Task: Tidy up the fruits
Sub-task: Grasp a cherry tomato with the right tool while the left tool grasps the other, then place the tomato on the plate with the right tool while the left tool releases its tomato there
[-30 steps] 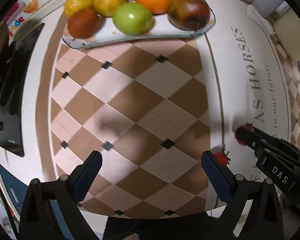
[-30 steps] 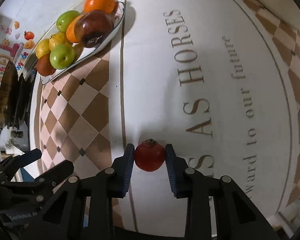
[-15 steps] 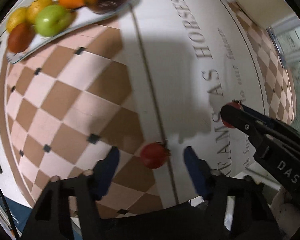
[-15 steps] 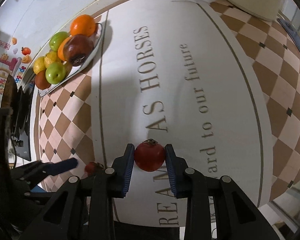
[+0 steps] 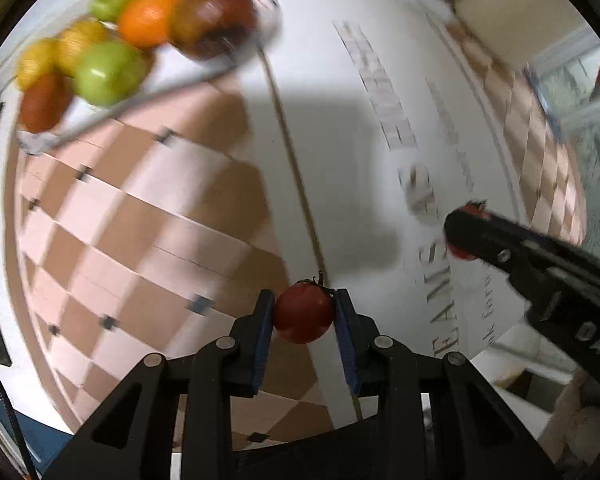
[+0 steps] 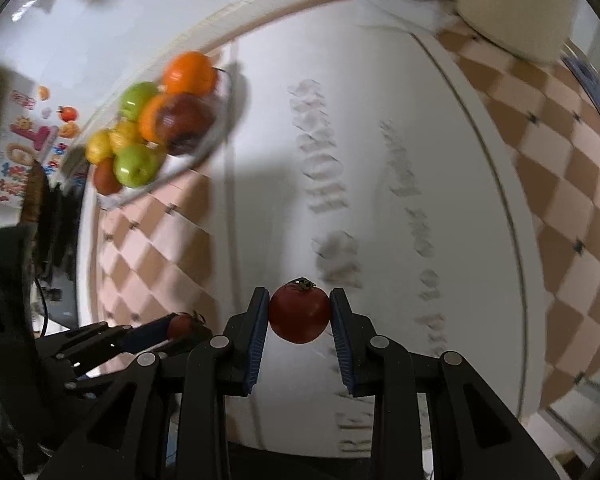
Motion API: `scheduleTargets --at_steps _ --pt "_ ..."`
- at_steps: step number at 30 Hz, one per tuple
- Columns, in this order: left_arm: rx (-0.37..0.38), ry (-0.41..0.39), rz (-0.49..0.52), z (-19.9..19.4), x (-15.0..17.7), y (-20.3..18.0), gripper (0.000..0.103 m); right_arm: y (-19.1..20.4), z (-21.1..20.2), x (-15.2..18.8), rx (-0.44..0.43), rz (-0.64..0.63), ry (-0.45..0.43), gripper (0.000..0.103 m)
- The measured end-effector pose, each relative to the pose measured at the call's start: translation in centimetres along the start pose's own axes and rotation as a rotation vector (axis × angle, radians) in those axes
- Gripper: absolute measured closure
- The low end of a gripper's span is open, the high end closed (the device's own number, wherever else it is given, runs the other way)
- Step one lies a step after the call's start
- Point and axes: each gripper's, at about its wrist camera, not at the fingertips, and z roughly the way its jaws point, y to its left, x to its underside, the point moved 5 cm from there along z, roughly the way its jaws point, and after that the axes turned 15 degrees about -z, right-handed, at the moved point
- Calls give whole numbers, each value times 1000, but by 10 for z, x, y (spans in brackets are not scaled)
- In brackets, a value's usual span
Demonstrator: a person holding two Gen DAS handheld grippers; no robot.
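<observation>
My left gripper (image 5: pixel 303 314) is shut on a small red tomato (image 5: pixel 303 312), held above the checkered tablecloth. My right gripper (image 6: pixel 299 314) is shut on a second red tomato (image 6: pixel 299 312), above the white lettered part of the cloth. A glass plate (image 5: pixel 236 65) at the far left holds green apples, oranges, yellow fruits and a dark red fruit; it also shows in the right wrist view (image 6: pixel 216 132). In the left wrist view the right gripper (image 5: pixel 466 236) stands to the right with its tomato. In the right wrist view the left gripper (image 6: pixel 182 326) is at the lower left.
The tablecloth has a tan checkered area (image 5: pixel 140 216) and a white band with grey lettering (image 6: pixel 324 168). Dark objects (image 6: pixel 40 208) stand at the table's left edge. A cream-coloured thing (image 6: pixel 508 8) sits at the far right corner. The near table edge is close below both grippers.
My left gripper swung right over the loose tomato, closed on it and lifted it. My right gripper has kept its tomato and risen higher above the cloth.
</observation>
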Motion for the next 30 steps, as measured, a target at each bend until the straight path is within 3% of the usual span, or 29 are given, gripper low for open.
scheduleTargets --at_steps 2,5,9,12,16,21,24,28,30 --pt "19 -38 -44 -23 -15 12 76 12 0 -15 -34 -14 -16 70" --pt "47 -94 -130 -52 -40 44 76 38 8 -49 -158 9 -43 70" --pt "62 -146 -243 -70 -72 96 76 65 35 -94 -332 101 -57 70" --pt "63 -148 -309 -72 -109 126 76 78 62 -116 -405 177 -35 70" --pt "86 -89 -391 -62 -141 157 76 85 87 -130 -390 203 -3 69" --pt "87 -19 -426 -43 -161 167 75 88 100 -140 -338 215 24 67" --pt "67 8 -435 -35 -163 169 73 88 103 -145 -309 210 30 43" --pt "60 13 -430 -34 -162 169 69 86 93 -144 -268 188 19 36" --pt "59 6 -432 -35 -163 170 49 84 84 -141 -213 165 21 28"
